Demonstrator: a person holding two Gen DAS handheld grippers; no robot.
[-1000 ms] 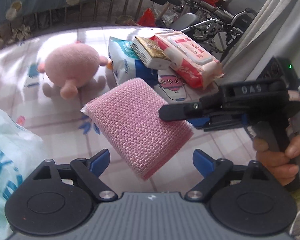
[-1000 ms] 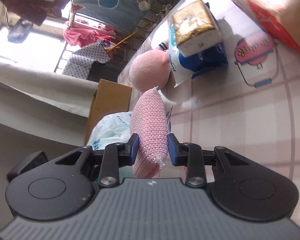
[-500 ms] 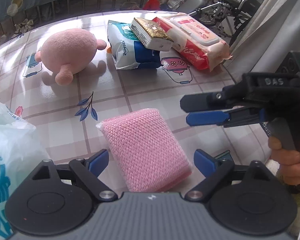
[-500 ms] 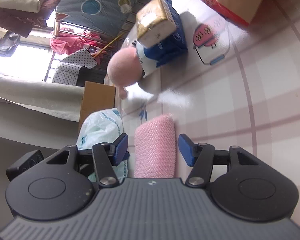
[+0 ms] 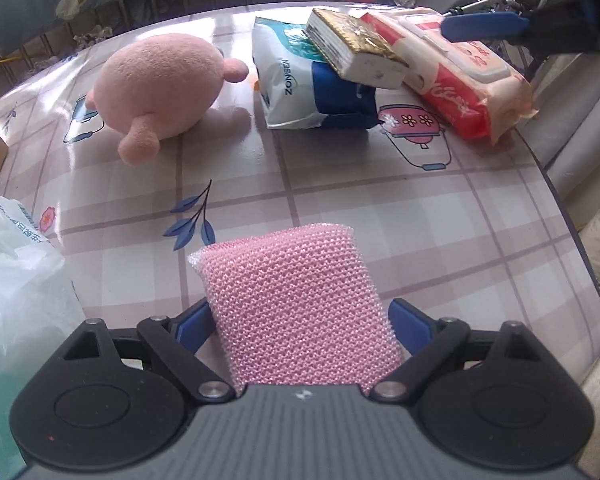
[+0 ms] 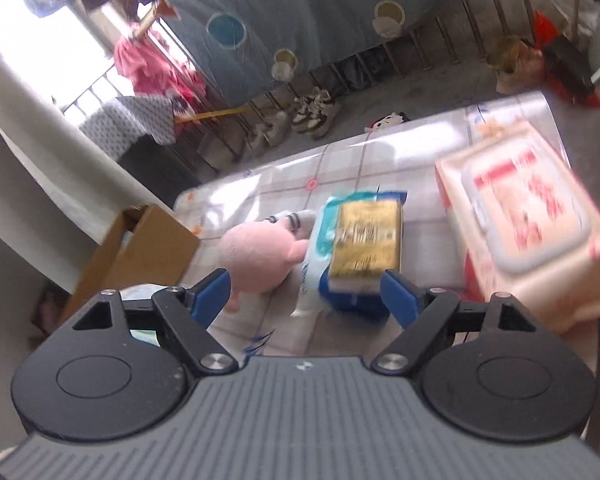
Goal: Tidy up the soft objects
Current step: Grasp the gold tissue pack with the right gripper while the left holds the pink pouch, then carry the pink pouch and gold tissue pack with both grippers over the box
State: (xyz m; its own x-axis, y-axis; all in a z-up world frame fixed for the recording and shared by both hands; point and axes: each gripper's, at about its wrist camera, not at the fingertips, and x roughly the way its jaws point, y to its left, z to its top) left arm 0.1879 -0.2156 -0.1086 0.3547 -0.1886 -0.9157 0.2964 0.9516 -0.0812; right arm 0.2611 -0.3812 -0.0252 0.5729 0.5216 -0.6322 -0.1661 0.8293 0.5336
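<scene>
Pink knitted scrub sponge (image 5: 300,312): flat on checked tablecloth (image 5: 420,216), between left gripper (image 5: 300,320) fingers, blue pads beside both edges, squeeze not confirmed.
Right gripper (image 6: 306,294): spread wide, holding nothing, raised over table.
Beyond: gold tissue pack (image 6: 366,240) atop blue-white bag (image 5: 316,84); round pink plush toy (image 5: 160,88) left; red wet-wipes pack (image 5: 456,76) right.
</scene>
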